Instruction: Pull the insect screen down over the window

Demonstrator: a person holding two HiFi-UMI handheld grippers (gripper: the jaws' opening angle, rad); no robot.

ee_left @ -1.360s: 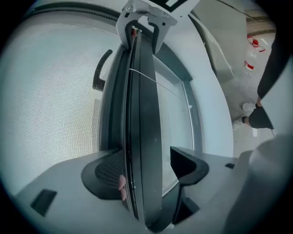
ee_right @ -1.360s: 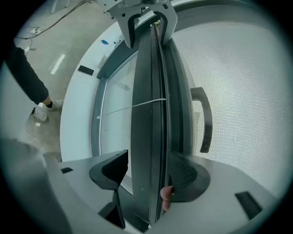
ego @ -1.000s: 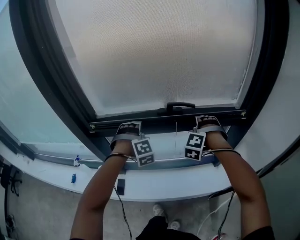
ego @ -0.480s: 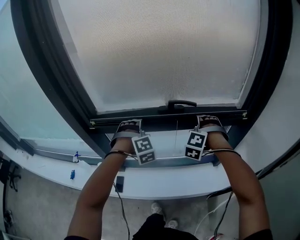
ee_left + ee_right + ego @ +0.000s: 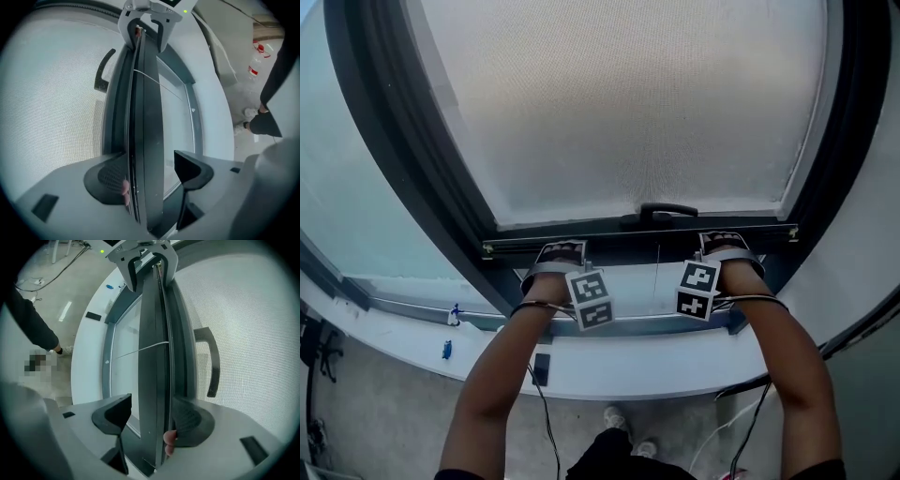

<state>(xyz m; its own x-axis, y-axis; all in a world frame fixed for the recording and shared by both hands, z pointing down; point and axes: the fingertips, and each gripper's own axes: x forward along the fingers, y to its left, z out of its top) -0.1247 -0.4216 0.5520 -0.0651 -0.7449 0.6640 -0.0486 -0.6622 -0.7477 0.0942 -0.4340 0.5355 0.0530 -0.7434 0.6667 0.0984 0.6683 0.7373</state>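
Barely any change since a second ago: both grippers stay on the bottom bar [image 5: 637, 234] of the insect screen [image 5: 628, 103], only a touch further right in the head view. On the bar left of its handle [image 5: 668, 213], the left gripper [image 5: 562, 255] straddles it with jaws apart. The mesh-side jaw touches the bar and the other stands clear. Right of the handle, the right gripper [image 5: 719, 244] does the same. Mesh fills the frame above the bar. Below the bar are a strip of bare glass [image 5: 628, 289], a white sill [image 5: 628, 367] and a grey floor [image 5: 375, 412] with cables [image 5: 546, 422].
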